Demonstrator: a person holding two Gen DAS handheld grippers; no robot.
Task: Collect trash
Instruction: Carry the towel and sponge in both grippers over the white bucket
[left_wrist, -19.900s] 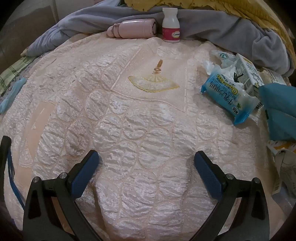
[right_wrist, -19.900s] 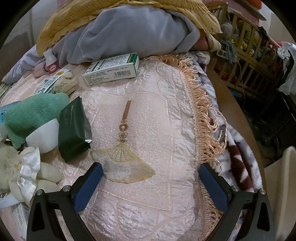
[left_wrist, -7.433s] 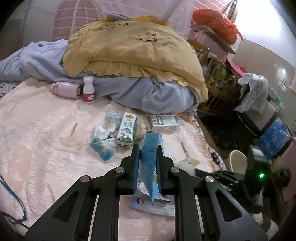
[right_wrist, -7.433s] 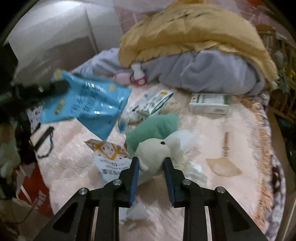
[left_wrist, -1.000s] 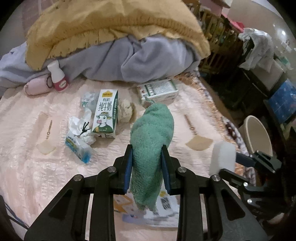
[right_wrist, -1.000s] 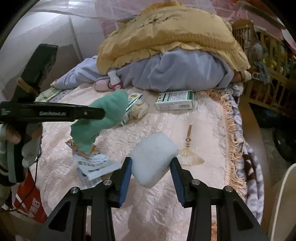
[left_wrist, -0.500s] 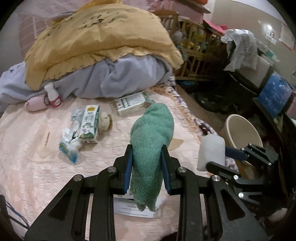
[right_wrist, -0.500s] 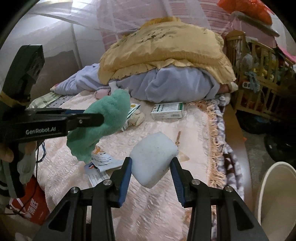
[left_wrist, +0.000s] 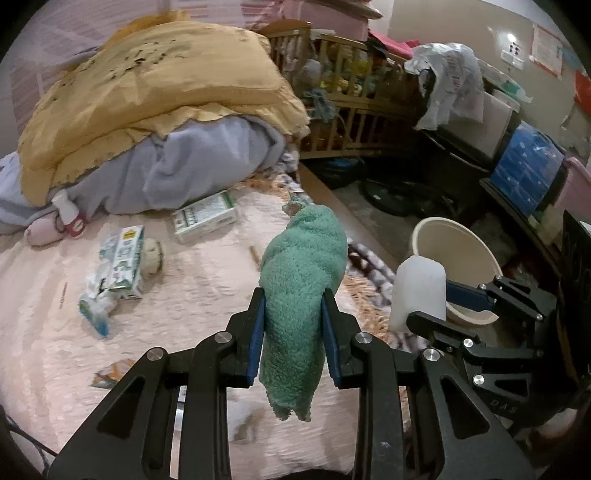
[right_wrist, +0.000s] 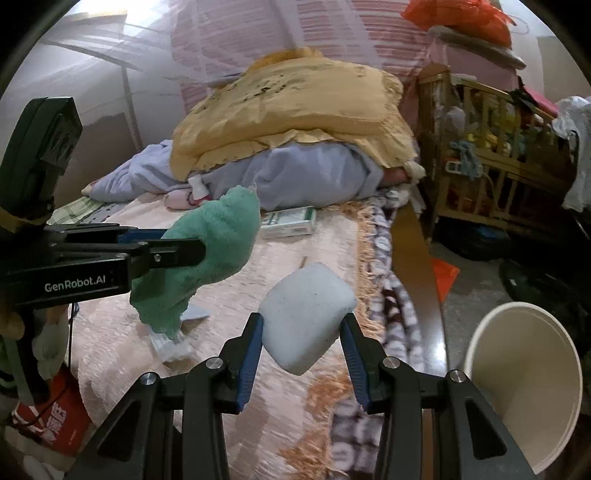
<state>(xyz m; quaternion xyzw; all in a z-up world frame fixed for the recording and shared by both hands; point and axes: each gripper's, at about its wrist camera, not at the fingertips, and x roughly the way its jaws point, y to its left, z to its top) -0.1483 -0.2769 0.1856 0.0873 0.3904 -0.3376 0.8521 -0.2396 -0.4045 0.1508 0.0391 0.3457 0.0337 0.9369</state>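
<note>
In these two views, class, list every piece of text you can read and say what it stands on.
"GenRobot.AI": side of the left gripper.
"DAS": partly legible on the right gripper.
Milk carton, green and white box, red bag, wall notices: print too blurred to read.

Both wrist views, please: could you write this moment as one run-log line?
left gripper: shut on green cloth | right gripper: shut on white block | cream bin: beside bed

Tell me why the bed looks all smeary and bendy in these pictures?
Left wrist view: the pink bedspread and milk carton smear with motion blur, while the green cloth stays sharp. Right wrist view: the fisheye lens curves the edges, and the white block looks crisp against the streaky bedspread.
</note>
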